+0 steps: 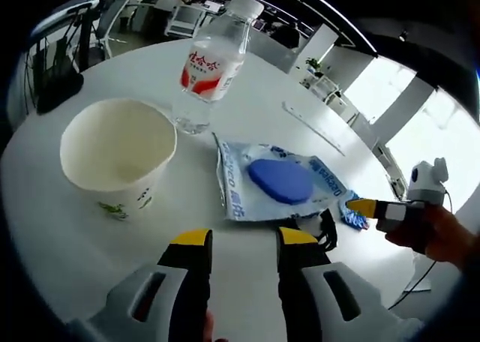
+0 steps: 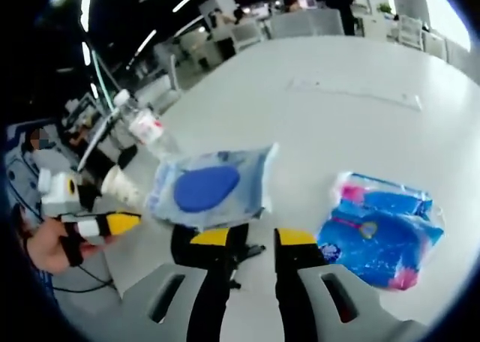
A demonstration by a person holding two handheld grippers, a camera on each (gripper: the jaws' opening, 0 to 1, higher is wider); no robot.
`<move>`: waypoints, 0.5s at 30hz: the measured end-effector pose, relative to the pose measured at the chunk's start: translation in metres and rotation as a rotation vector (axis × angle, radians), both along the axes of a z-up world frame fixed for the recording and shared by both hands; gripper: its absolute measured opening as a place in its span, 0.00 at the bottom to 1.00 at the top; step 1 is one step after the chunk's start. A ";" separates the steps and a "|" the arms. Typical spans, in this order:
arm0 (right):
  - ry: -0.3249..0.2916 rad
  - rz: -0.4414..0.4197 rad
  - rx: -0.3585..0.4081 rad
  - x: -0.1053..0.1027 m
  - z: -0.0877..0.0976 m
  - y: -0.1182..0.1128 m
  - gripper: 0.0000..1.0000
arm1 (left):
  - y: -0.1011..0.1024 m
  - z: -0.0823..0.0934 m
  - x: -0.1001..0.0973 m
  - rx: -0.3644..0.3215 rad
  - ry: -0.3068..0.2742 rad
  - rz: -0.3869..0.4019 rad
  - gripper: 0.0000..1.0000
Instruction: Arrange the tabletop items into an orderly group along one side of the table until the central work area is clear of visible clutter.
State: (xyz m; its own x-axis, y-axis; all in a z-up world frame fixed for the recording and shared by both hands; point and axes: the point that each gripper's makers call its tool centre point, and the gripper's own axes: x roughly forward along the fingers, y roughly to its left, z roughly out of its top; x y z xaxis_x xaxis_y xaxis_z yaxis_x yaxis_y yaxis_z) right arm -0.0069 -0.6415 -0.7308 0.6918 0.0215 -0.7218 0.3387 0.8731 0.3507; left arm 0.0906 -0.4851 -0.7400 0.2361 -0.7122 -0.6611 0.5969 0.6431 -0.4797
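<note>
While the white table (image 1: 315, 87) spans both views, a paper cup (image 1: 118, 156) is seen at centre left of the left gripper view, with a clear water bottle (image 1: 212, 63) standing above it. A wipes pack with a blue lid (image 1: 279, 181) lies flat at centre, just above the left gripper (image 1: 244, 241), whose jaws stand narrowly apart, holding nothing. In the right gripper view, a blue packet (image 2: 382, 233) lies at lower right. The right gripper (image 2: 253, 238) is likewise narrowly parted and empty.
</note>
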 end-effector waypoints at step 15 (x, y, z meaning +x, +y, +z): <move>0.090 0.075 -0.072 0.012 -0.023 0.015 0.19 | 0.005 0.003 -0.004 -0.008 0.011 -0.010 0.34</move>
